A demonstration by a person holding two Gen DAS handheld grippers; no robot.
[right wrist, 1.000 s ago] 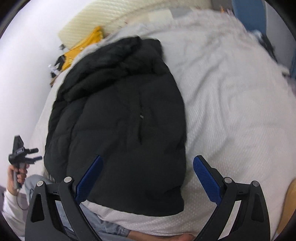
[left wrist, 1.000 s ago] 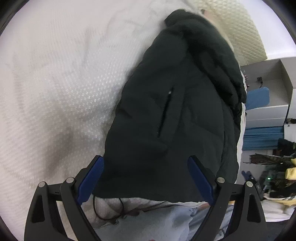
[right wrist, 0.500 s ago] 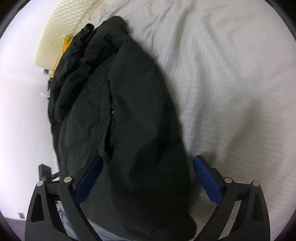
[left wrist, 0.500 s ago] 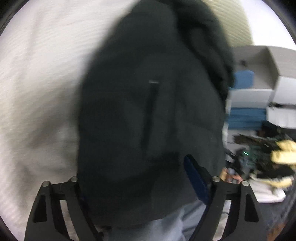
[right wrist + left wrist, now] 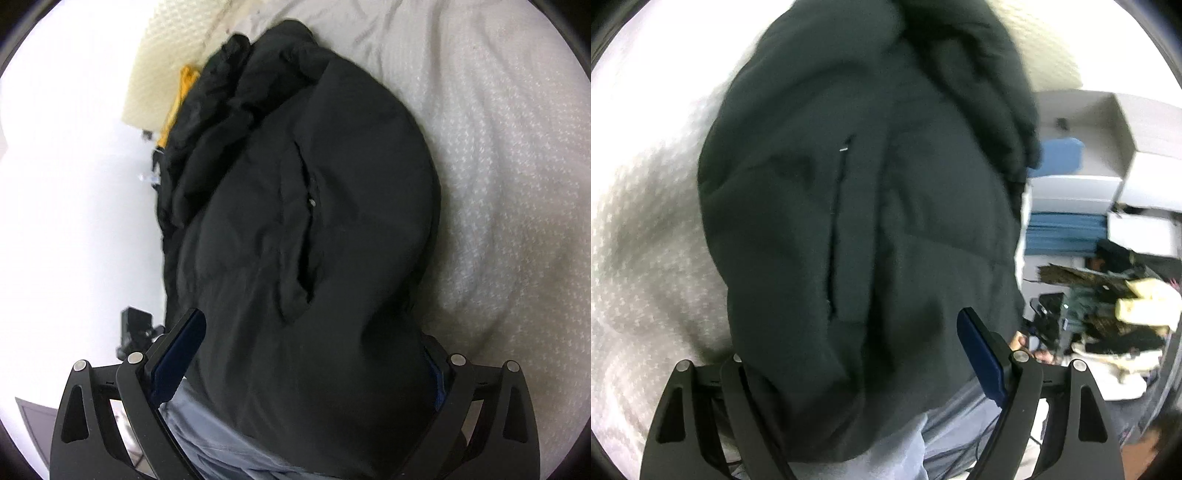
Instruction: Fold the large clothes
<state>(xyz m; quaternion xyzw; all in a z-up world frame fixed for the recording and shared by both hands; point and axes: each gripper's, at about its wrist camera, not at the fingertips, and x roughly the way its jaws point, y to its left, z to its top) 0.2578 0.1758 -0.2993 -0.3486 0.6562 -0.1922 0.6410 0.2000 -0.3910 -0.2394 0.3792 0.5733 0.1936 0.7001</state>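
Left wrist view, your left hand-held gripper (image 5: 871, 369) now spread wide around the black jacket's (image 5: 857, 206) hem, closer than before, its left finger hidden under fabric, right wrist view, your right hand-held gripper (image 5: 314, 354) likewise open astride it, right finger mostly covered, jacket filling centre frame on the white bed (image 5: 509, 155).

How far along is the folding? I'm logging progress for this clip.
Done: the black puffer jacket lies on the white bedspread, apparently doubled lengthwise, pocket zipper up. In hand: the left tongs and right tongs are open, straddling its near hem. Left: closing on the hem and folding it toward the collar.
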